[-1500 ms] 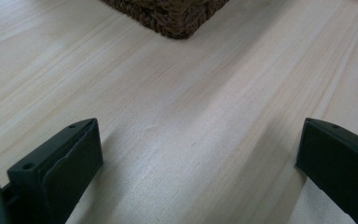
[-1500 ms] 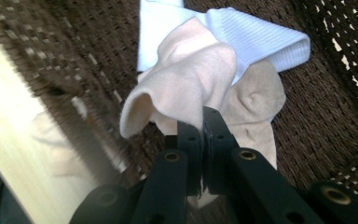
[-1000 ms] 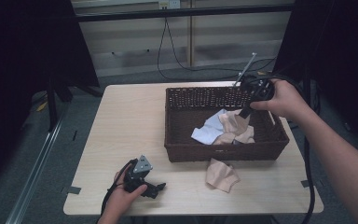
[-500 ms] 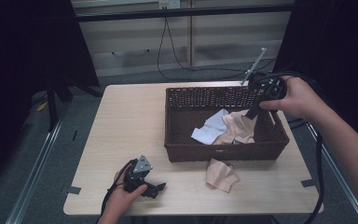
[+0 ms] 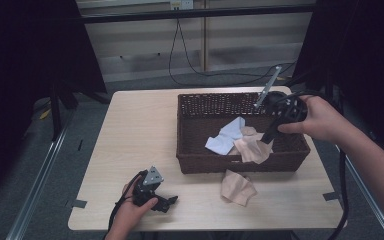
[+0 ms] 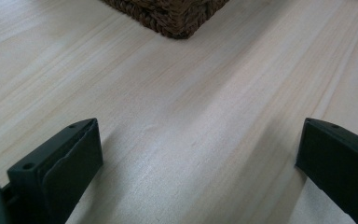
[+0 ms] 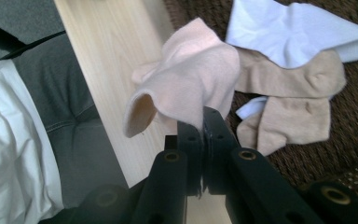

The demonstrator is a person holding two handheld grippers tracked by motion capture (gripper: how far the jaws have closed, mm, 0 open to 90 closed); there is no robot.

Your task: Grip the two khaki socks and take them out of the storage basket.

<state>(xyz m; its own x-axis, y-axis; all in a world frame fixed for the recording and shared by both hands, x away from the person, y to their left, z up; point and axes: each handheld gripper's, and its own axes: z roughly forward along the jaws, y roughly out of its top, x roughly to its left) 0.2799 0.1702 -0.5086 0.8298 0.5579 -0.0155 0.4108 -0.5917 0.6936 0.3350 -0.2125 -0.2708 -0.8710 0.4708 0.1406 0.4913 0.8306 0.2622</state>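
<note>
The right hand-held gripper (image 7: 201, 128) has its jaws pressed together on a pale pink sock (image 7: 191, 81), which hangs from the jaw tips above the wicker basket (image 5: 195, 162), over its near right part. In the high view this sock (image 5: 252, 150) sits just below the right hand-held gripper (image 5: 269, 136).

Inside the basket, beneath the held sock, lie a white sock (image 7: 293, 32) and two beige socks (image 7: 289, 121), overlapping one another. One more beige sock (image 5: 236, 187) lies on the tabletop (image 5: 135, 130), just outside the basket's near wall.

The left hand-held gripper (image 6: 196, 154) rests on the tabletop near the basket's near left corner, jaws wide apart and holding nothing.

Count: one basket, five socks, two hand-held grippers.
</note>
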